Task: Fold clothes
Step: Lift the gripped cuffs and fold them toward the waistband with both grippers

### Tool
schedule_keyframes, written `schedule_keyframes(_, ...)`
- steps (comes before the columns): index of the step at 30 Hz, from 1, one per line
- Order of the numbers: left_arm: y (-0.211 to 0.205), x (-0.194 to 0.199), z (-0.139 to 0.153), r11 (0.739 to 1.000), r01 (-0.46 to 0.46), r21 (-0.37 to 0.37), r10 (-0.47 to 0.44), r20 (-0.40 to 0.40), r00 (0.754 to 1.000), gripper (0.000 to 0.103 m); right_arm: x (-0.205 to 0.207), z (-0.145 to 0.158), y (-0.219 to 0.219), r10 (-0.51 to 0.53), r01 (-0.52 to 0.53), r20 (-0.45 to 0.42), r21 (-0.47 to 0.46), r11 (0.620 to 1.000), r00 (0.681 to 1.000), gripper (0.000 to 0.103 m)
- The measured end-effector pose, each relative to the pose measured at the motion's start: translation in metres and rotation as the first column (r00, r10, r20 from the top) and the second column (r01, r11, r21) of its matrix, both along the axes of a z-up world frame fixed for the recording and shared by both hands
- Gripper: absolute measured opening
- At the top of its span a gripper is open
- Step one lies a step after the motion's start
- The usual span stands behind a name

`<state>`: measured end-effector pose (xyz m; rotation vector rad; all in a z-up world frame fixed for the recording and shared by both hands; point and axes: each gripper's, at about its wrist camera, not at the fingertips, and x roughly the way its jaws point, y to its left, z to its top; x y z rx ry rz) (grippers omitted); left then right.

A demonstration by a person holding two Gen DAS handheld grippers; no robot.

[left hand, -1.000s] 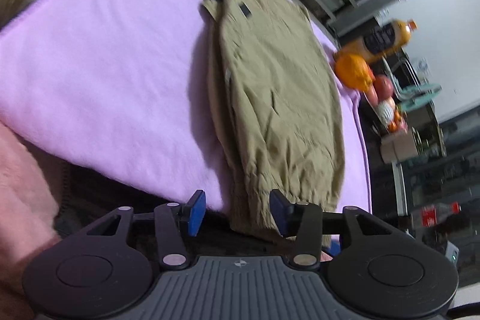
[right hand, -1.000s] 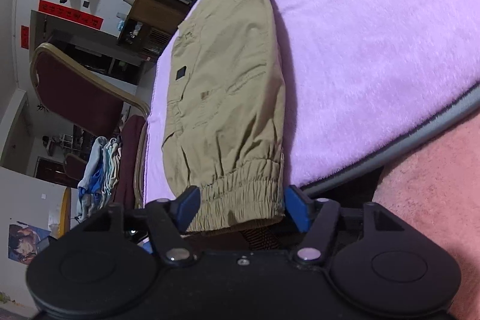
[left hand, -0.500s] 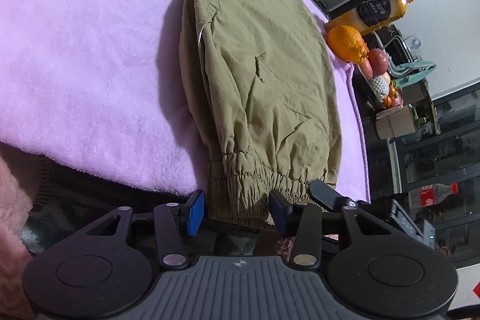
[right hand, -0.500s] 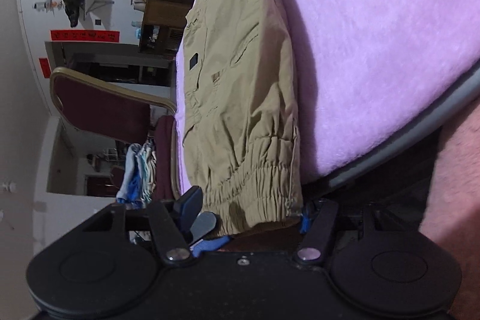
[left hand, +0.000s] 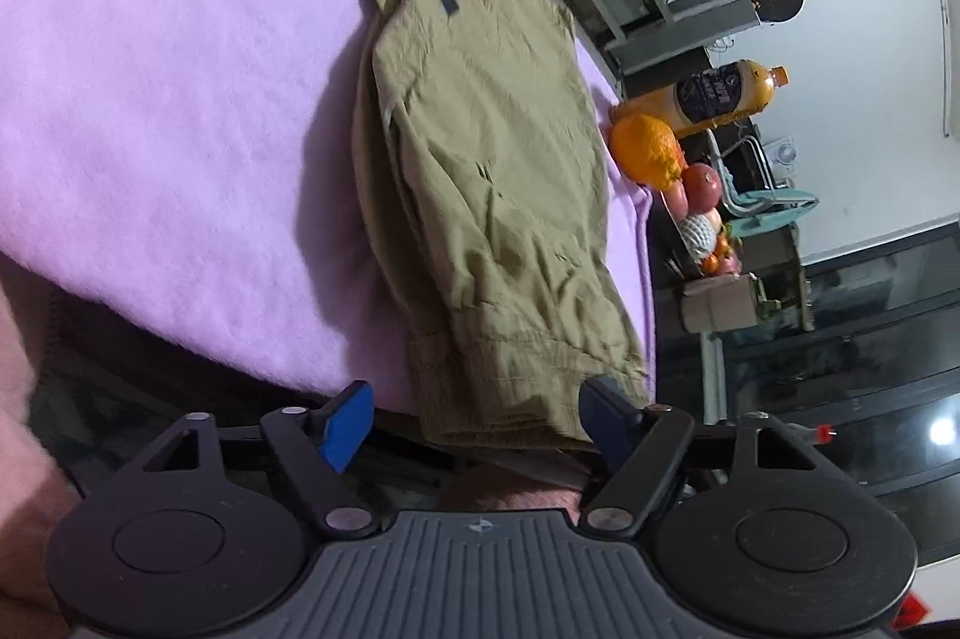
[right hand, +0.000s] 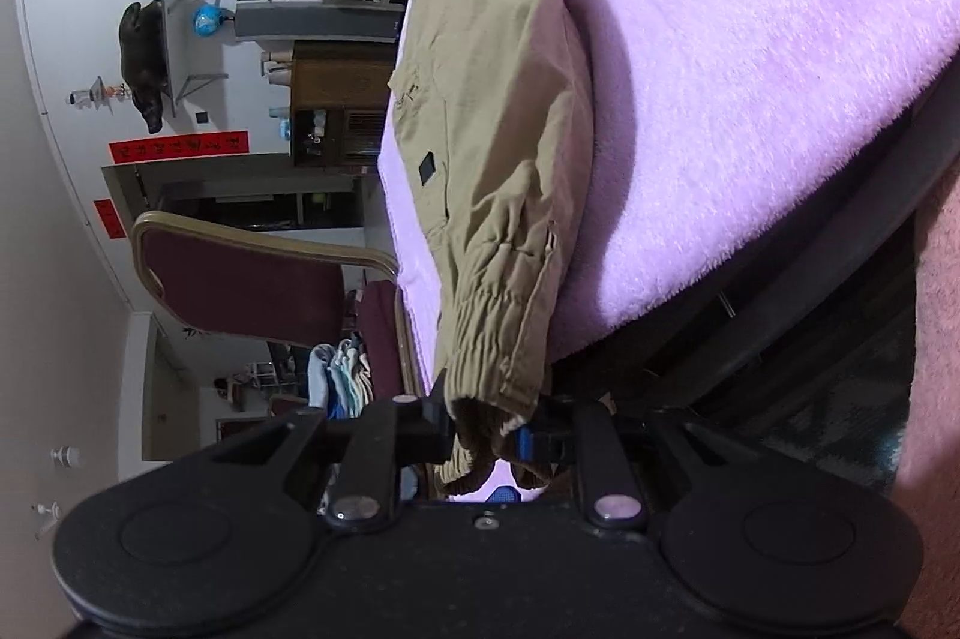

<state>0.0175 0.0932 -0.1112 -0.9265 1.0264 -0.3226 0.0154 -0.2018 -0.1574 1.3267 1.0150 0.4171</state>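
Note:
Khaki trousers [left hand: 492, 171], folded lengthwise, lie on a purple blanket [left hand: 168, 99], their elastic cuffs hanging over its near edge. My left gripper [left hand: 474, 420] is at that edge with its jaws opening. The cuff end [left hand: 498, 399] sits between its blue pads [left hand: 345, 423], which stand clear of the cloth. In the right wrist view the same trousers [right hand: 498, 129] run away from me. My right gripper [right hand: 489, 429] has its jaws closing, and the gathered cuff [right hand: 492, 339] is pinched between them.
An orange [left hand: 648, 150], a juice bottle [left hand: 720, 96] and more fruit [left hand: 702, 219] sit past the blanket's far right edge. A maroon chair [right hand: 252, 285] with a pile of clothes [right hand: 336, 381] stands left of the table. A pink sleeve [right hand: 936, 327] is at the right.
The left jaws have spread wide around the cuff end. The right jaws have closed in and now pinch the cuff, and the right gripper has rolled.

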Motion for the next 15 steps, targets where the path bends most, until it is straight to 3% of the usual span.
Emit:
schedule_keyframes(2, -0.006, 0.007, -0.009, 0.999, 0.021, -0.039, -0.022, -0.031, 0.999, 0.075, 0.000, -0.010, -0.002, 0.002, -0.002, -0.024, 0.020, 1.000, 1.000, 0.018)
schedule_keyframes(6, -0.018, 0.016, -0.021, 0.997, 0.068, -0.046, -0.072, -0.096, 0.993, 0.073, 0.000, -0.020, -0.005, -0.005, 0.009, -0.055, 0.081, 0.997, 0.998, 0.018)
schedule_keyframes(11, -0.014, 0.009, -0.004, 0.992, 0.085, -0.090, -0.083, 0.027, 0.996, 0.075, -0.001, -0.015, -0.010, -0.012, 0.012, -0.005, 0.232, 0.973, 1.000, 0.018)
schedule_keyframes(15, -0.018, 0.013, -0.005, 0.990, 0.098, -0.103, -0.095, 0.039, 0.995, 0.075, 0.004, -0.017, -0.010, 0.003, -0.008, 0.015, 0.288, 0.958, 1.000, 0.018)
